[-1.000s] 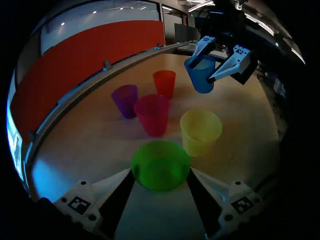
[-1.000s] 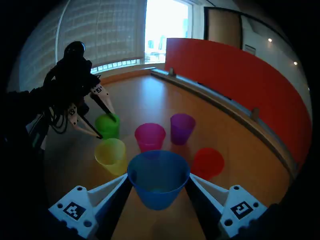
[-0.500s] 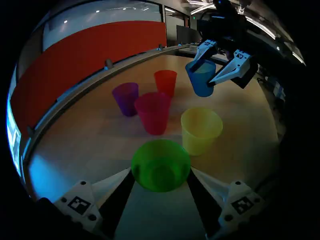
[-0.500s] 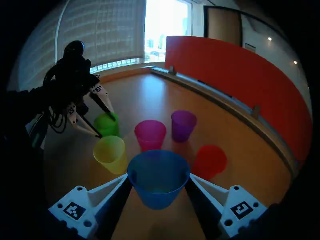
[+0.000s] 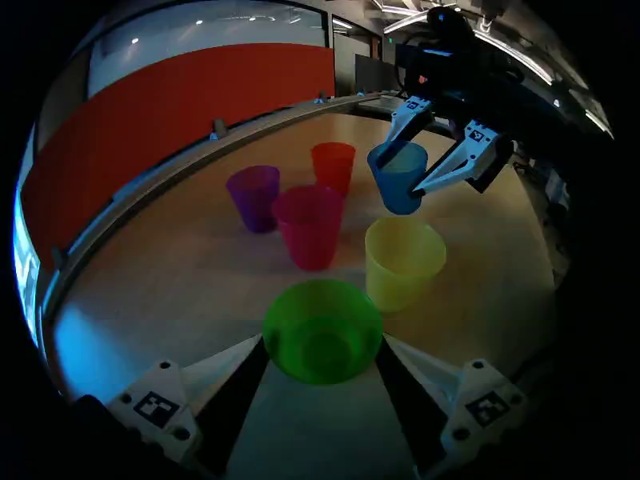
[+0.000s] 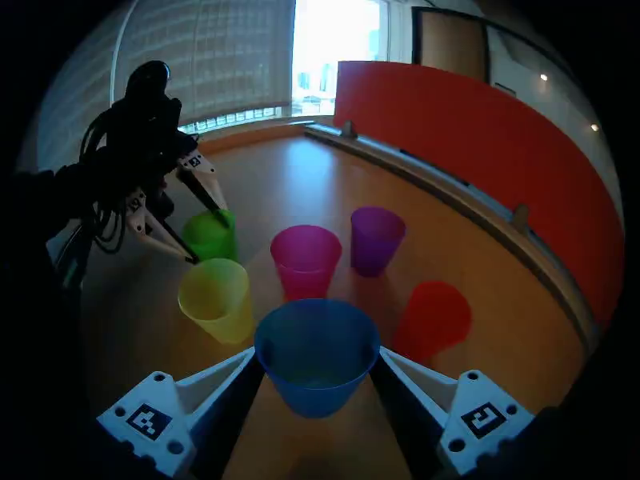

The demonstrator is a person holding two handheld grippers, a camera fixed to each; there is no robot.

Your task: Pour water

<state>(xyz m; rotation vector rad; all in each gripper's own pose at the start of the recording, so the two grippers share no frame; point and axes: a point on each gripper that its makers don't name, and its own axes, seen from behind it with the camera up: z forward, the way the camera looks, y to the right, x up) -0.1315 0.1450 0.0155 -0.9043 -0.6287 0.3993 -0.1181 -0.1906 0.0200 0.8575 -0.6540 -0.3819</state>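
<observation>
Cups of smooth, tapered, translucent plastic crowd the wooden surface (image 5: 184,272): yellow cup (image 5: 404,260), pink cup (image 5: 310,224), purple cup (image 5: 254,196) and red cup (image 5: 334,164) stand close together between the two grippers. Left tongs (image 5: 322,346) clamp the green cup (image 5: 322,324). Right tongs (image 6: 318,362) clamp the blue cup (image 6: 318,388), raised just beyond the yellow cup. A red panel (image 5: 176,88) backs the surface.

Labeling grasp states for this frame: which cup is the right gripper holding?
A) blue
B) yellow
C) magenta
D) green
A: in the right gripper view, the blue cup sits clamped between the jaws of the right gripper, lifted off the table. The green cup is in the left gripper.
</observation>
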